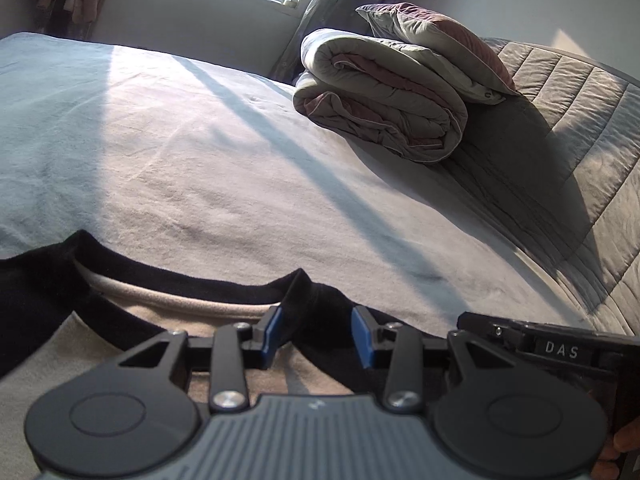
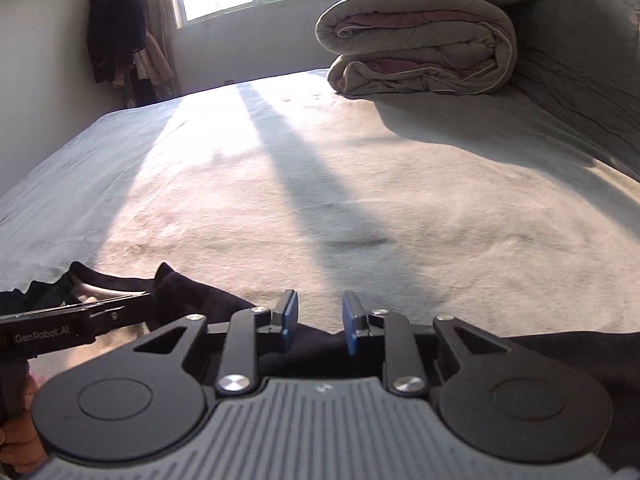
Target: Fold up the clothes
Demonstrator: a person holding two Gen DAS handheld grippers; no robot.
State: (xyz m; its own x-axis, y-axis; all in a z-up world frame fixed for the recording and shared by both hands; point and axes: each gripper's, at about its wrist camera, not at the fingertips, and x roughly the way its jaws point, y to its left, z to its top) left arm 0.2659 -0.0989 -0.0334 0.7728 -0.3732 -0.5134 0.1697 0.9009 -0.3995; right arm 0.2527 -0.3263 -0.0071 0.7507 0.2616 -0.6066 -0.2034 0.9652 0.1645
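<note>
A black garment with a cream front panel (image 1: 120,360) lies at the near edge of the bed, neckline toward the window. My left gripper (image 1: 319,336) is shut on a raised fold of black cloth (image 1: 316,304) beside the collar, which peaks up between the blue pads. My right gripper (image 2: 320,324) hovers over the garment's black shoulder (image 2: 208,304), further right. Its pads stand apart, with only the cloth's edge low in the gap. The left gripper's housing (image 2: 60,332) shows at the left of the right wrist view. The right gripper's housing (image 1: 560,348) shows at the right of the left wrist view.
A pale bed sheet (image 2: 320,184) stretches ahead, sunlit with a long shadow. A folded duvet (image 1: 380,92) with a pillow (image 1: 432,36) on top sits at the back right against the quilted headboard (image 1: 580,140). Clothes (image 2: 116,28) hang in the far left corner beside the window.
</note>
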